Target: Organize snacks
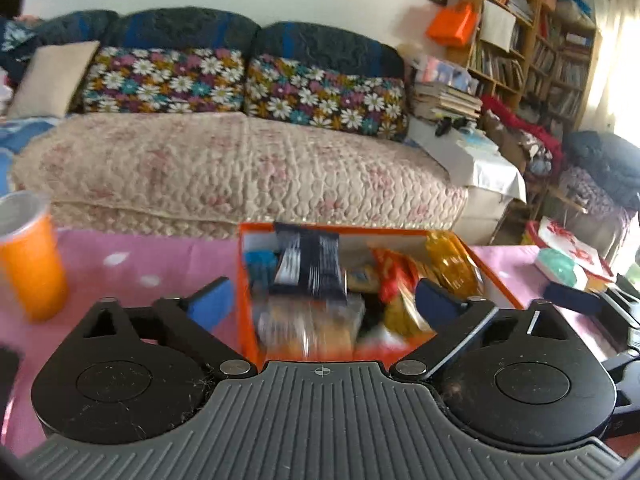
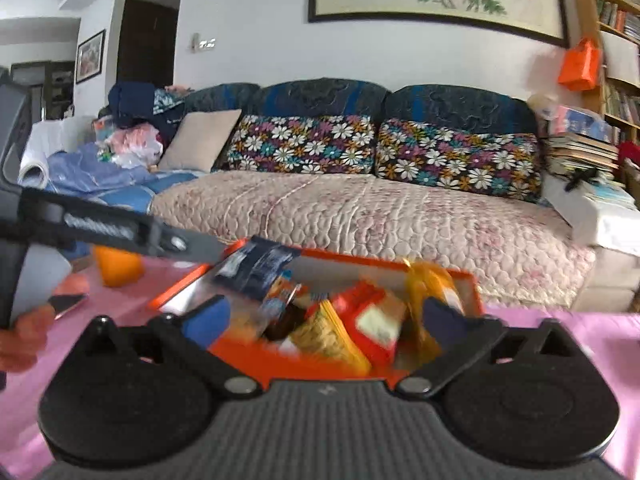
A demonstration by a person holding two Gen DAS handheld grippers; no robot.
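An orange box (image 1: 248,280) full of snack packets stands on the pink tablecloth; it also shows in the right wrist view (image 2: 472,280). In it lie a dark blue packet (image 1: 308,268), red and yellow packets (image 1: 396,276) and a gold bag (image 1: 452,264). My left gripper (image 1: 322,300) is open and empty, its blue pads spread over the box's near side. My right gripper (image 2: 324,316) is open and empty over the box, with a red packet (image 2: 372,320) and a dark blue packet (image 2: 256,268) between its fingers' line of sight. The left gripper's arm (image 2: 100,228) crosses the right view.
An orange cup (image 1: 32,264) stands on the table at the left and also shows in the right wrist view (image 2: 118,266). A sofa (image 1: 240,168) with floral cushions lies behind the table. A red-and-white box (image 1: 572,252) sits at the table's right. Bookshelves (image 1: 532,40) stand at the far right.
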